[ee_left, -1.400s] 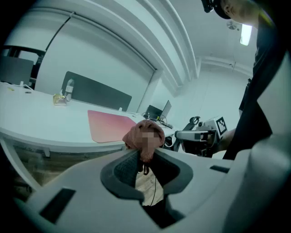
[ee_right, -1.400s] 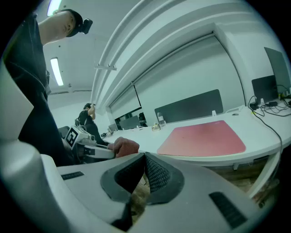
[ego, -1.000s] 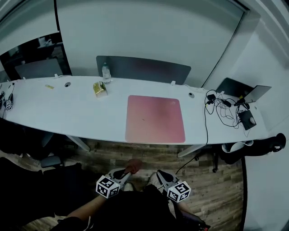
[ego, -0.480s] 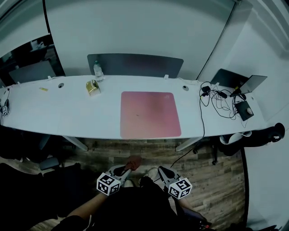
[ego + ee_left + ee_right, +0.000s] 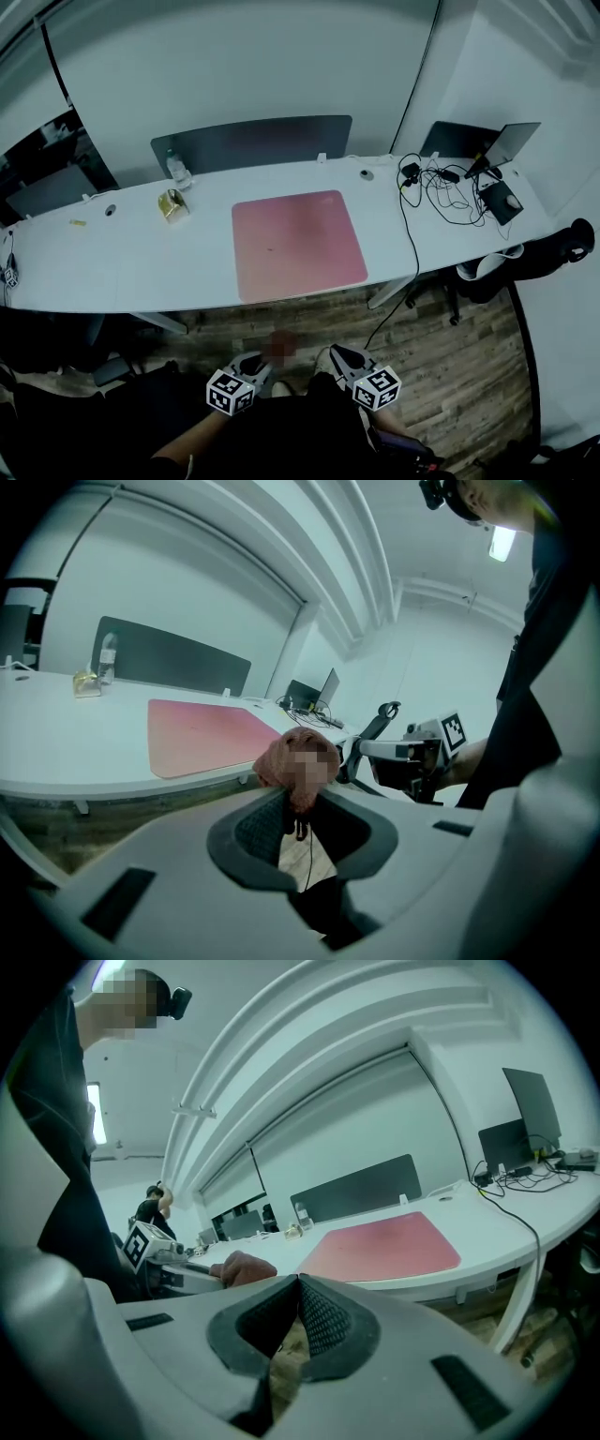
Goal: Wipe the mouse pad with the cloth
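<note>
The left gripper (image 5: 294,803) has its jaws pinched shut on a bunched reddish-brown cloth (image 5: 295,759), held low in front of the person and well short of the bench (image 5: 122,272). The right gripper (image 5: 298,1288) hangs beside it, jaws pressed together with nothing in them. The pink mouse pad (image 5: 295,244) lies flat on the bench. The cloth looks soft and light, apt to flop. A hold on its bunched middle seems best, leaving a loose face to drag. The thin pad may slide under wiping.
</note>
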A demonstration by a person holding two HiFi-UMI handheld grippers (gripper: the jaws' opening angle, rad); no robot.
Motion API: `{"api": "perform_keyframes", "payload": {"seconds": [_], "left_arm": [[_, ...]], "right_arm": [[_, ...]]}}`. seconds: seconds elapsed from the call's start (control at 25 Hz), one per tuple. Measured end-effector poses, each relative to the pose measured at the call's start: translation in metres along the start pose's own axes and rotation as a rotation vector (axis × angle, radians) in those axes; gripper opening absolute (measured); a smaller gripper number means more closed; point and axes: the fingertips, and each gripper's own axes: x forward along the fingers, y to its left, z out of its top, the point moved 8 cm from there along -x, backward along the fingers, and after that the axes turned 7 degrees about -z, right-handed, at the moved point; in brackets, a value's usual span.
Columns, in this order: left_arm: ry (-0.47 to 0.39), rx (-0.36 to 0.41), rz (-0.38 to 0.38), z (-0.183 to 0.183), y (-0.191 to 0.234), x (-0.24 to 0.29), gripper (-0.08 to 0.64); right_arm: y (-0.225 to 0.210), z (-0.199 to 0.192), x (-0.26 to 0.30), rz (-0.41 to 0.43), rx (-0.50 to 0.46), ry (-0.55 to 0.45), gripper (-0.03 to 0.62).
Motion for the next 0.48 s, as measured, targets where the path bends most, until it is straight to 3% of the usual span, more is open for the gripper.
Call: {"api": "perform_keyframes", "payload": {"seconds": [0.48], "left_arm": [[0.038,0.008,-0.028,0.033,0.004,0.052,0.072]], "right_arm": [[-0.046,0.011,0.007,-0.018,0.046,-0.001,0.026]]}}
